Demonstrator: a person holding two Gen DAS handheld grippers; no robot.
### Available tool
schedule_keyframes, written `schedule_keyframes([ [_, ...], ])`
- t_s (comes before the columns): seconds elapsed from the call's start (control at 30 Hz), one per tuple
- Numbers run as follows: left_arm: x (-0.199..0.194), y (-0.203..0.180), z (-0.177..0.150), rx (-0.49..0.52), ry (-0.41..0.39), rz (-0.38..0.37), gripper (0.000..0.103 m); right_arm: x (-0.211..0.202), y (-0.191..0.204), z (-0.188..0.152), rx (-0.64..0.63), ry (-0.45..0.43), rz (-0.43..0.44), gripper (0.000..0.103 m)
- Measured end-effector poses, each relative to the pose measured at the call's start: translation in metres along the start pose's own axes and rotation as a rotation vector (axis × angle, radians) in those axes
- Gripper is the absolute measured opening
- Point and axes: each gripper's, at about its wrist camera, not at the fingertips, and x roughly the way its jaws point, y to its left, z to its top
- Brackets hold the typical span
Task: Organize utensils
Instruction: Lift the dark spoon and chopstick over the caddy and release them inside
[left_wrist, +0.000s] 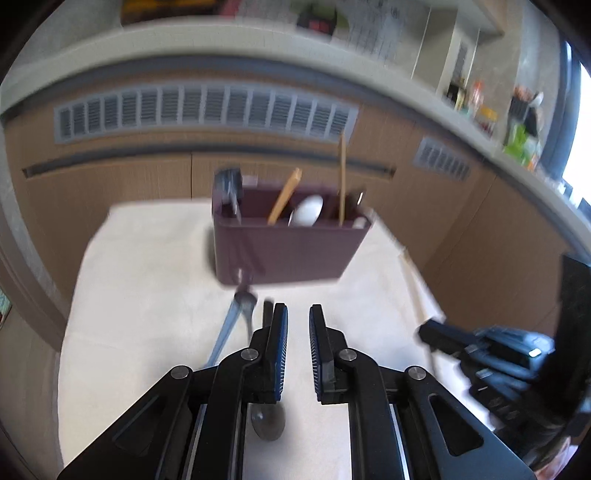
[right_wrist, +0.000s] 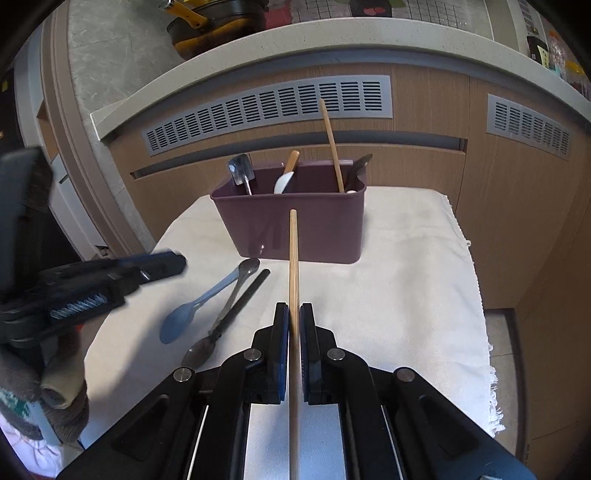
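Observation:
A maroon utensil box (right_wrist: 295, 225) stands at the far end of the white cloth (right_wrist: 406, 295) and also shows in the left wrist view (left_wrist: 284, 251). It holds a metal scoop (right_wrist: 241, 171), a white spoon (right_wrist: 283, 182), a wooden chopstick (right_wrist: 332, 147) and a black utensil (right_wrist: 360, 166). My right gripper (right_wrist: 294, 314) is shut on a second wooden chopstick (right_wrist: 294, 266) pointing at the box. A blue plastic spoon (right_wrist: 192, 310), a metal spoon (right_wrist: 221, 321) and a black stick (right_wrist: 245, 295) lie left of it. My left gripper (left_wrist: 298, 314) is open and empty above them.
Wooden cabinet fronts with grey vent grilles (right_wrist: 266, 107) stand behind the table under a pale counter (right_wrist: 332, 37). The cloth's fringed edge (right_wrist: 491, 387) hangs at the right. The left gripper shows at the left of the right wrist view (right_wrist: 110, 280).

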Motion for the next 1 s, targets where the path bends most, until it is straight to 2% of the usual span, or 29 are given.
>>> schedule_keyframes([
  [0.03,0.016,0.002,0.001,0.012,0.069,0.005,0.014,0.001,-0.002,0.000,0.006,0.008,-0.006,0.005],
  [0.07,0.026,0.004,-0.001,0.007,0.106,0.013,0.016,0.003,-0.004,-0.002,0.010,0.015,-0.009,0.005],
  [0.13,0.057,0.011,-0.001,0.003,0.223,0.005,0.023,0.005,-0.008,-0.004,0.020,0.024,-0.008,0.005],
  [0.23,0.092,0.013,0.000,0.025,0.330,0.039,0.023,0.009,-0.011,-0.008,0.021,0.035,-0.001,0.005],
  [0.4,0.127,0.009,0.010,0.076,0.419,0.119,0.023,0.016,-0.018,-0.011,0.025,0.053,0.016,0.005],
  [0.47,0.134,0.004,0.016,0.108,0.421,0.145,0.023,0.019,-0.020,-0.013,0.031,0.060,0.020,0.005],
  [0.57,0.146,-0.003,0.017,0.127,0.464,0.124,0.023,0.025,-0.023,-0.015,0.048,0.073,0.023,0.005],
  [0.67,0.149,-0.012,0.016,0.167,0.452,0.137,0.023,0.029,-0.027,-0.015,0.061,0.080,0.024,0.005],
  [0.73,0.148,-0.010,0.016,0.143,0.440,0.134,0.023,0.030,-0.027,-0.016,0.065,0.080,0.026,0.005],
  [0.83,0.132,-0.002,0.007,0.096,0.370,0.134,0.012,0.027,-0.028,-0.017,0.066,0.067,0.030,0.005],
  [1.0,0.087,0.008,-0.013,-0.016,0.209,0.118,0.012,0.022,-0.028,-0.015,0.061,0.055,0.021,0.005],
])
